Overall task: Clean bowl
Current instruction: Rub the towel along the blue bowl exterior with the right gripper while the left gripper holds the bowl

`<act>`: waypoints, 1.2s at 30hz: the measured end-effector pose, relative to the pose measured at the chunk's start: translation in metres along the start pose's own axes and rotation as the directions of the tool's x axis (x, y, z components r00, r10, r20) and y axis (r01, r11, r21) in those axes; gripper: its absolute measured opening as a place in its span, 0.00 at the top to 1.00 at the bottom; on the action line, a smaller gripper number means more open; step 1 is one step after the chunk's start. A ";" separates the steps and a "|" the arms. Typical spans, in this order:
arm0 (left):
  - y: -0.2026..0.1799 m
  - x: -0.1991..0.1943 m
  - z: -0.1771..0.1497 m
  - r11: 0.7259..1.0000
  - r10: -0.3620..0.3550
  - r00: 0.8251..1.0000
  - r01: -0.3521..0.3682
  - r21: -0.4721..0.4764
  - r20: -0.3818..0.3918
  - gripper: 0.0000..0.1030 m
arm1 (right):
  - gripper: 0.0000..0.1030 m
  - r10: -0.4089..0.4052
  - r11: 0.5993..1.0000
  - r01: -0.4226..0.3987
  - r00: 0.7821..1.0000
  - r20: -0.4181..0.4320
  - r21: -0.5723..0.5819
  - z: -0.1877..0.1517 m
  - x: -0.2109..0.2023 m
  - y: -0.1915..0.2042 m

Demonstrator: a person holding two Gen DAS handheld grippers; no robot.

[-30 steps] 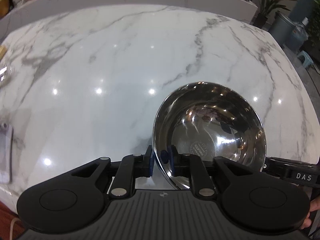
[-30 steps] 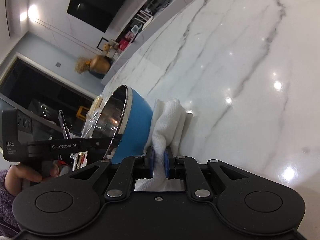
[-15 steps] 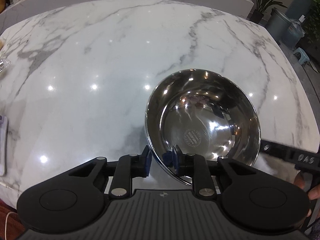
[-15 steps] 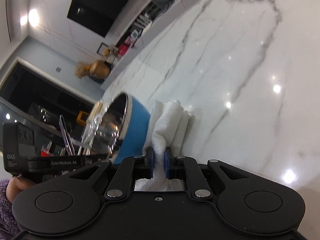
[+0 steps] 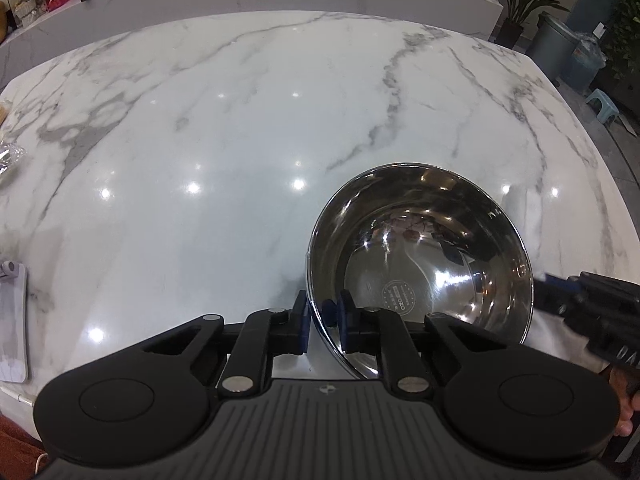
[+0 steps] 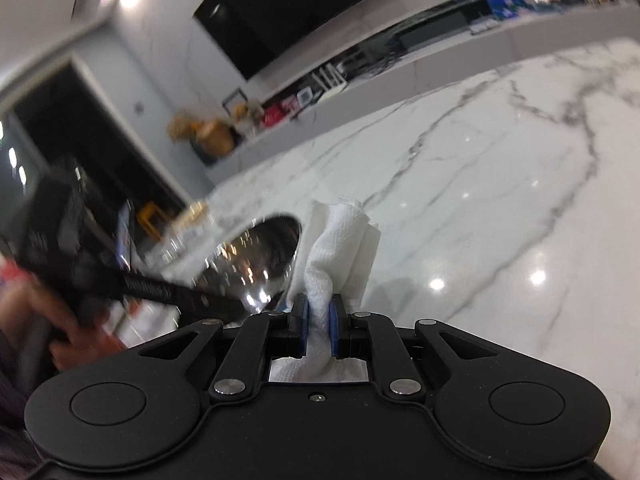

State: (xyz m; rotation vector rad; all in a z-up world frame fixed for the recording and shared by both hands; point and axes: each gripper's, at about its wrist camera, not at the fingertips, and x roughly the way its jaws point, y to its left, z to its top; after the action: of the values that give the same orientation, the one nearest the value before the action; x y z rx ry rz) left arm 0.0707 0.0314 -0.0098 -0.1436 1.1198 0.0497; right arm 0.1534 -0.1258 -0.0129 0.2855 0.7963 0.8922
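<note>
Left gripper (image 5: pixel 323 316): blue-padded fingers (image 5: pixel 345 314) closed on the near rim of the round polished stainless-steel bowl (image 5: pixel 420 264), one pad inside the wall, one outside. Bowl held tilted over the white grey-veined marble table (image 5: pixel 240 140), mouth toward the left camera.

Right gripper (image 6: pixel 318 322): fingers (image 6: pixel 335 322) pinched shut on a crumpled white paper towel (image 6: pixel 340 240), wad standing just beside the bowl's rim, contact not certain through blur.

Step in hand, judged: carrying the towel to the inside for wiping. Advice: keep the rim clamp firm, as a smooth steel wall may slip; press the wad lightly and sweep round the curve, with the bowl tipped toward the towel.

Against the earlier frames: bowl sits further right in the left view; right view swung, steel interior showing where the blue outer shell showed; towel off the blue wall.
</note>
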 end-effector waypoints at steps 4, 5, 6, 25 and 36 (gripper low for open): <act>-0.001 0.000 0.000 1.000 -0.001 1.000 0.001 -0.003 0.003 0.88 | 0.90 -0.026 0.999 0.024 0.999 -0.033 -0.042 -0.008 0.003 0.004; -0.001 0.000 0.000 1.000 -0.002 1.000 0.002 -0.003 0.004 0.88 | 0.90 -0.031 0.998 0.029 0.999 -0.045 -0.048 -0.009 0.005 0.004; -0.002 0.000 0.000 1.000 -0.001 1.000 0.001 -0.003 0.005 0.88 | 0.90 -0.039 0.998 0.035 0.997 -0.062 -0.060 -0.011 0.008 0.006; -0.005 -0.001 -0.010 1.000 -0.010 1.000 0.010 -0.023 -0.022 0.81 | 0.91 -0.048 0.996 0.039 0.993 -0.112 -0.081 -0.017 0.027 0.011; -0.002 -0.001 -0.008 1.000 -0.009 1.000 0.009 -0.006 -0.017 0.83 | 0.90 0.207 0.900 -0.217 0.976 0.068 0.377 -0.015 0.008 -0.048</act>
State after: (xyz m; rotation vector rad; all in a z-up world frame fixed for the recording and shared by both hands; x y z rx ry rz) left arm 0.0632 0.0285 -0.0118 -0.1542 1.1358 0.0438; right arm 0.1732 -0.1506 -0.0529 0.7397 0.9253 0.9301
